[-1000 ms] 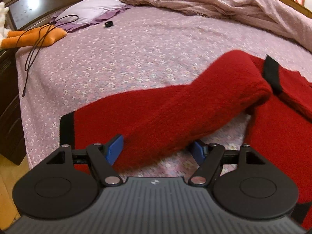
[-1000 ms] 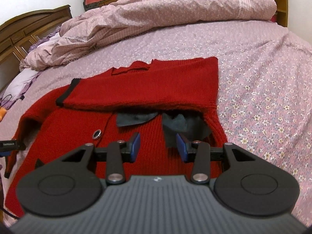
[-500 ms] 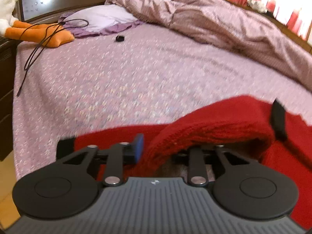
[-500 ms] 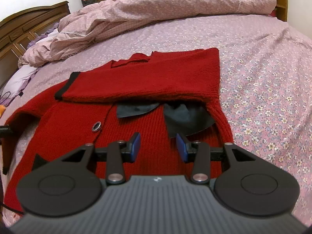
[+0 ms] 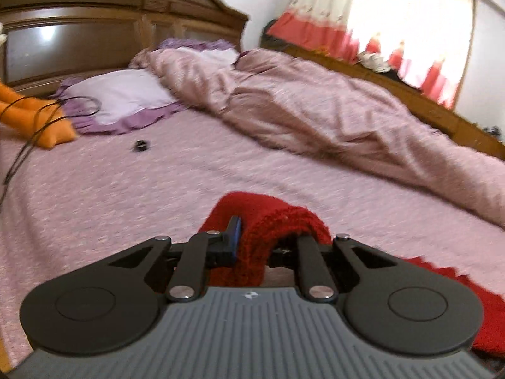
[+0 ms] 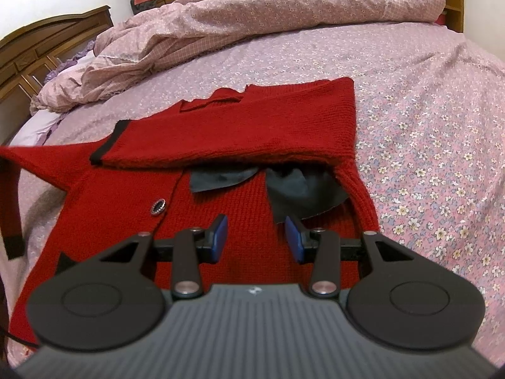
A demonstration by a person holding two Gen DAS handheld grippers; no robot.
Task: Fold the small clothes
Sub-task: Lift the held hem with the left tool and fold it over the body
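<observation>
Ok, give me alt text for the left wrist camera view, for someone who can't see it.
The left gripper is shut on the lifted sleeve of a red knitted cardigan, above a bed with a pink floral sheet. Behind lie a rumpled pink duvet, a lilac pillow, an orange cushion under a black cable, and a wooden headboard.

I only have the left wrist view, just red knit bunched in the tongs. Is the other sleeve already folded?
Observer: Yes. In the right wrist view one sleeve lies flat across the chest of the red cardigan.
Operator: What are the right tongs doing?
Observer: The right tongs are open over the cardigan's lower front, gripping nothing.
Operator: And the sleeve I'm holding?
Observer: The left tongs are shut on it; from the right its black cuff hangs down at the cardigan's far left.
</observation>
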